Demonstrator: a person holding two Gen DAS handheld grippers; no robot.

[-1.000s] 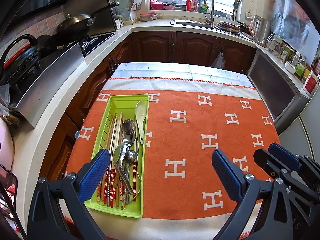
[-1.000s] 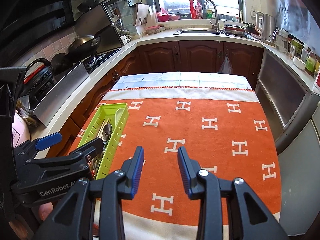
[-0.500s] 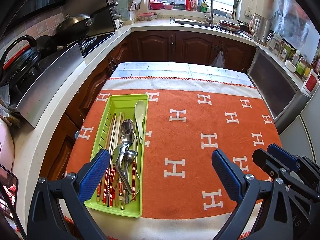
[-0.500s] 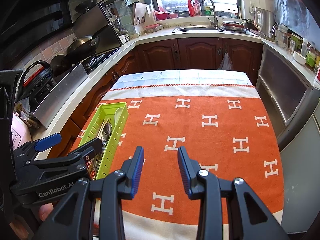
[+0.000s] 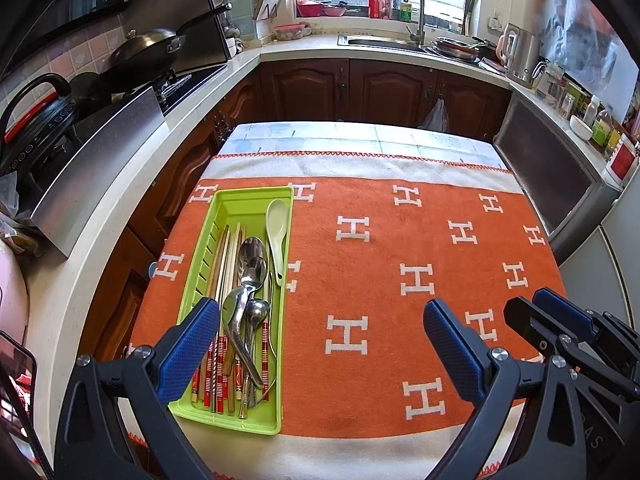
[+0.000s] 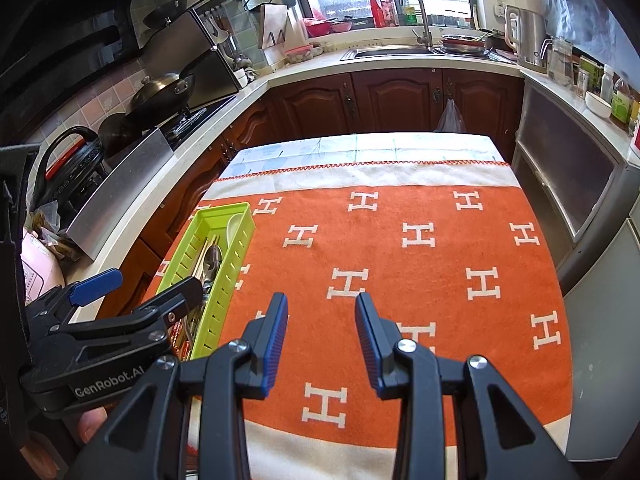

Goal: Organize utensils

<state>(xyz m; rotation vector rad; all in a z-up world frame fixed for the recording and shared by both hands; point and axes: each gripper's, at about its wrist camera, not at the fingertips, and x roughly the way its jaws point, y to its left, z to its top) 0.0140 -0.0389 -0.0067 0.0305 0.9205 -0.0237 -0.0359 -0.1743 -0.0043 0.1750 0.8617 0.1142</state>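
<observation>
Tray: a lime-green slotted plastic tray (image 5: pixel 250 204) is set along the left edge of the bench (image 5: pixel 360 148), on an orange blanket with white H marks (image 5: pixel 400 240).
Contents: metal spoons (image 5: pixel 250 264), a pale green soup spoon (image 5: pixel 277 220) and chopsticks (image 5: pixel 228 248) are laid lengthwise inside.
Left tool (image 5: pixel 318 350): held wide apart and empty, its left pad above the tray's near end.
Right tool (image 6: pixel 321 340): held narrowly apart and empty, over bare blanket, right of the tray.

Open right claw (image 6: pixel 321 336) above orange cloth (image 6: pixel 400 264)
</observation>
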